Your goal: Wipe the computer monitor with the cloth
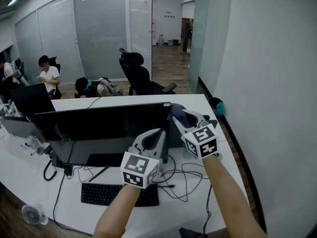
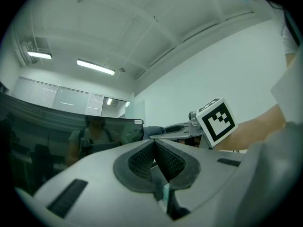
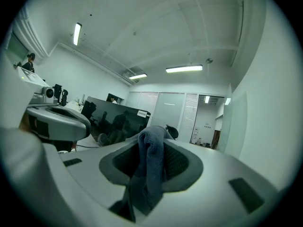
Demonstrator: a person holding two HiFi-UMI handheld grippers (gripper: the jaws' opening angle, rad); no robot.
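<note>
Cloth (image 3: 150,169) was pinched in the right gripper (image 1: 179,117), by the monitor (image 1: 104,125) top corner just ahead. The left gripper (image 2: 154,145) was closed on nothing. A soft, slow slide across looked best.

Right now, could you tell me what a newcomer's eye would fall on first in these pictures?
The wide dark monitor across the white desk draws the eye first. Next comes the grey-blue cloth pinched in the jaws of the right gripper, up by the monitor's top right corner. The left gripper, jaws together and empty, hangs beside it in front of the screen.
</note>
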